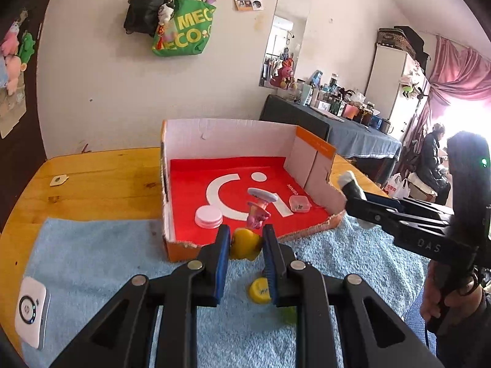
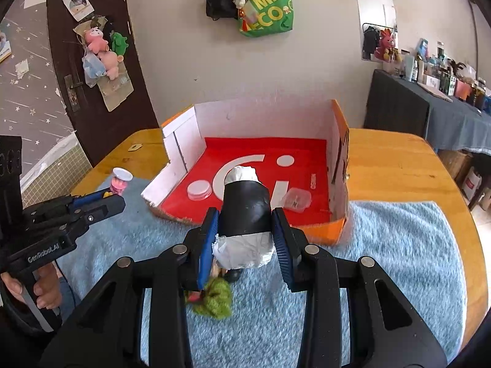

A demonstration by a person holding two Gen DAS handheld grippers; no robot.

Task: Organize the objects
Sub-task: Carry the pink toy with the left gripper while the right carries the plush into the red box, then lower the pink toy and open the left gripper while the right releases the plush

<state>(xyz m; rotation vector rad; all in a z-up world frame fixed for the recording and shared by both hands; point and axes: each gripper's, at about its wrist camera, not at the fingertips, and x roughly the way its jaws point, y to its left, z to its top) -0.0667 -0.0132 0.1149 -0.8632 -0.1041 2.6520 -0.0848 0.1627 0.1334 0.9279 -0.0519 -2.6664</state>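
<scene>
My left gripper is squeezed tight on a small toy. The toy has a yellow bottom between my blue pads and a pink figure with a white cap sticking up on top. I hold it up just in front of the low, torn front edge of the cardboard box.

My right gripper holds a black roll with crumpled white paper at both ends. Its pads press on both sides of the roll. The roll hangs over the front edge of the same box.

The box sits on a wooden table, and its front edge rests on a fluffy blue towel. The box has a red floor with white shapes. Inside it lie a round pink lid on the left and a small clear case on the right.

On the towel below my left gripper lies a yellow cap. A green fuzzy thing lies on the towel under my right gripper. A small white gadget sits near the towel's left edge.
</scene>
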